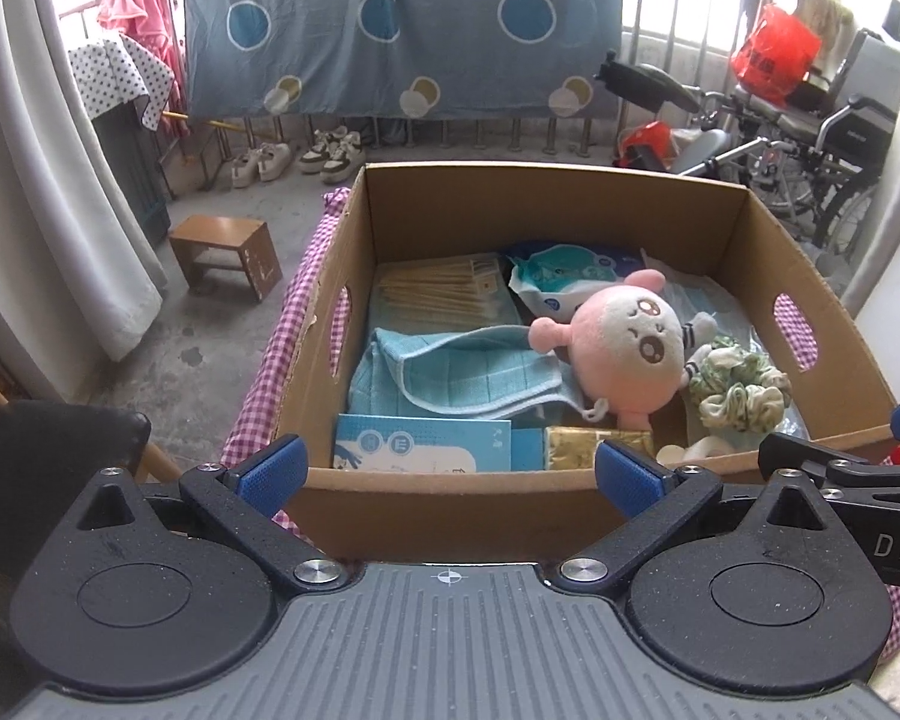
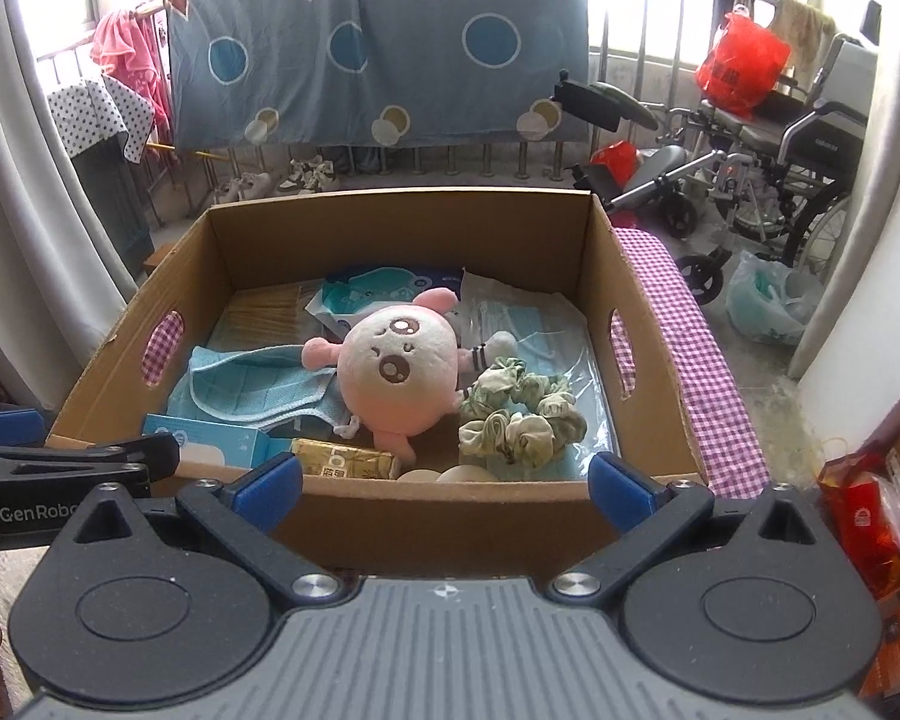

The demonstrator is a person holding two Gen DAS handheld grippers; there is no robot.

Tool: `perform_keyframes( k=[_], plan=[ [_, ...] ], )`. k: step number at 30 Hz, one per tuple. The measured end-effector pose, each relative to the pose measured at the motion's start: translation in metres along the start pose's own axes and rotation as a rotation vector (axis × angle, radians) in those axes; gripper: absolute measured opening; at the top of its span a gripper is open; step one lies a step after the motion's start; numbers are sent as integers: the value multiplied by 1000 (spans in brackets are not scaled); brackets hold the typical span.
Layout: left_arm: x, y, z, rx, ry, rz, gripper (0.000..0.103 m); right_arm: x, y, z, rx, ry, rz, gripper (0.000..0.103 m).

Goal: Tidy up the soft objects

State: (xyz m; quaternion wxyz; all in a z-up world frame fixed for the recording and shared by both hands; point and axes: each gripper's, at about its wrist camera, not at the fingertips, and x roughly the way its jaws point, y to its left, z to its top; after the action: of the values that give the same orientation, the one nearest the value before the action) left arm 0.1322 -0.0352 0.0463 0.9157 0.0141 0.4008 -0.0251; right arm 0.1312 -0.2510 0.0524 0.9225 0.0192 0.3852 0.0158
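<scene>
2 grippers, left [image 1: 450, 471] and right [image 2: 447, 477], spread wide | outside cardboard box [image 2: 450, 510] near rim

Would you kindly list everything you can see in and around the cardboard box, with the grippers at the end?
cardboard box: 1, brown, on the checked cloth.
checked cloth: 1, purple and white, under the box.
plush toy: 1, pink and white, middle of the box.
scrunchies: 2 or so, pale green, right of the toy.
towel: 1, light blue, left of the toy.
tissue pack: 1, gold, near wall of the box.
blue carton: 1, near left corner.
stool: 1, brown, on the floor.
wheelchair: 1, far right.
left gripper: open, empty, before the box.
right gripper: open, empty, before the box.
</scene>
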Motion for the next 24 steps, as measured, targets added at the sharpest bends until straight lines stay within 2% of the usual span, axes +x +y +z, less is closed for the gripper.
perform_keyframes(
  k=[24],
  plan=[
    [5, 1, 1, 5, 22, 15, 102, 9, -1, 2, 0, 21, 4, 103]
  ],
)
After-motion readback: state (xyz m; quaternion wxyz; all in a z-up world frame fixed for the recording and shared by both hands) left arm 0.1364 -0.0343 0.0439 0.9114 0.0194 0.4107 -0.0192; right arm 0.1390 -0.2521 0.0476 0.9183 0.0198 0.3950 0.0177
